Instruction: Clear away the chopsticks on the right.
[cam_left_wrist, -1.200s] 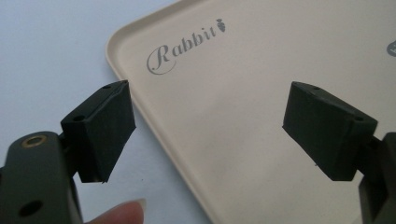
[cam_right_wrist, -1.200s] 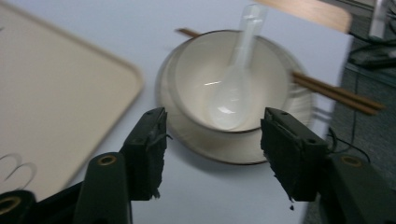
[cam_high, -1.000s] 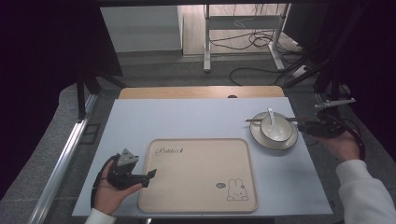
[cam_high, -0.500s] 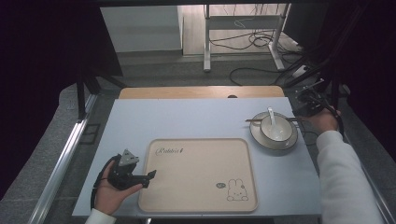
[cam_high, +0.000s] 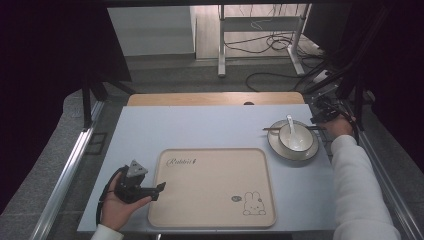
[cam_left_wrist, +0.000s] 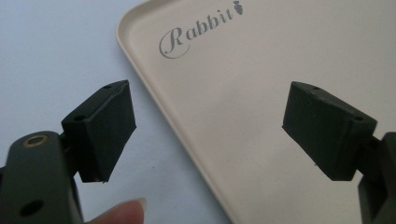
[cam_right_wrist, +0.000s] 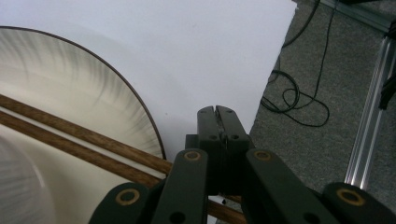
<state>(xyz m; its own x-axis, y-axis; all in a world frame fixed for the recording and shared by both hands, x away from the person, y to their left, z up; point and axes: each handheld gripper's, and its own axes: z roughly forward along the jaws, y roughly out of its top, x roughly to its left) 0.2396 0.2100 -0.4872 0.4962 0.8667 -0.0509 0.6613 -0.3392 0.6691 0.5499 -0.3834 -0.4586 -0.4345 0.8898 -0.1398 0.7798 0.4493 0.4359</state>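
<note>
A: Where are the 2 thin brown wooden chopsticks (cam_right_wrist: 79, 140)?

B: Across the cream brown-rimmed plate (cam_high: 276, 146), beside the right gripper (cam_right_wrist: 217, 116), its jaws pressed together, empty. Light, stiff, rolling; pinch both near their ends. Left gripper (cam_left_wrist: 210, 130) gapes over the beige rabbit tray (cam_high: 215, 200).

The right gripper (cam_high: 320, 119) has moved in to the chopsticks (cam_high: 274, 129) (fingers pressed together).

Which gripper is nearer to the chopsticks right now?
Right. The right gripper sits at the chopsticks' far-right end beside the plate, jaws shut. The left gripper is open at the tray's near-left edge, across the table from them.
</note>
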